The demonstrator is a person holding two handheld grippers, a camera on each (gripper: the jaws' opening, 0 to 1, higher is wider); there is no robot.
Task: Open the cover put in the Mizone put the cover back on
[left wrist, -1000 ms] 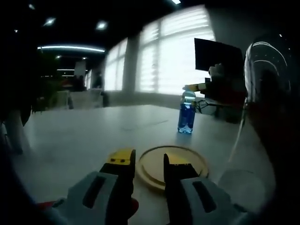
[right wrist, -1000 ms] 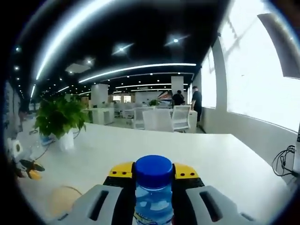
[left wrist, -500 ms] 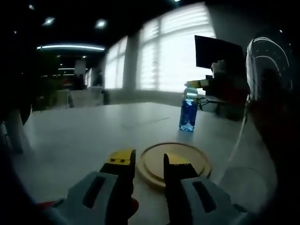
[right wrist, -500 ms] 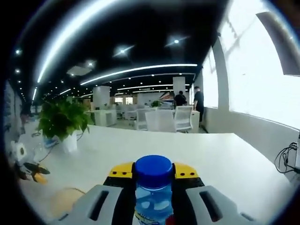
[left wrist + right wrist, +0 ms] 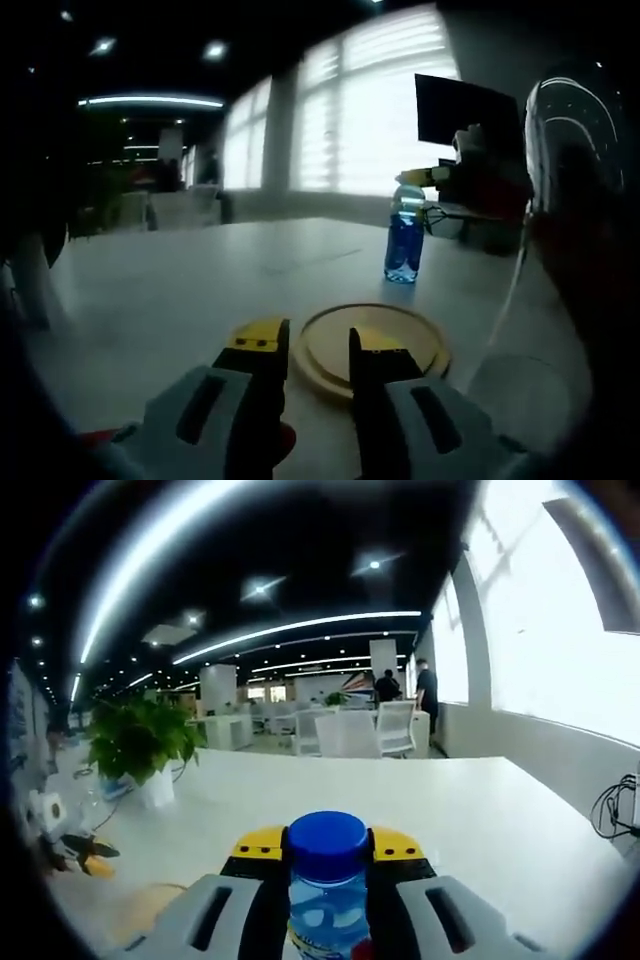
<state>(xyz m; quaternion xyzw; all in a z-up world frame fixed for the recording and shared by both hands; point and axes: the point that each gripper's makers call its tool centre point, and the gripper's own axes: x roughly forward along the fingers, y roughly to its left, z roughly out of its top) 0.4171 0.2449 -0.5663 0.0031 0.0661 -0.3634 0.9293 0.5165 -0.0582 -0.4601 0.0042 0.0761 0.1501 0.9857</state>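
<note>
Right gripper view: jaws of right gripper (image 5: pixel 327 880) clamped on bottle (image 5: pixel 327 905) below blue cap (image 5: pixel 326 841), off the surface (image 5: pixel 480 820). Probably full, heavyish, slick; best held at the neck. Left gripper (image 5: pixel 318 350) empty, jaws parted over round cover (image 5: pixel 372 345).

Background stuff: a big white table (image 5: pixel 480 830) runs across the lower half of the right gripper view, with a potted plant (image 5: pixel 140 755) at the left. White office chairs (image 5: pixel 350 732) sit mid-frame, and two people (image 5: pixel 400 690) stand by the windows (image 5: pixel 560 650) on the right. In the left gripper view a dark monitor (image 5: pixel 465 115) sits upper right.
</note>
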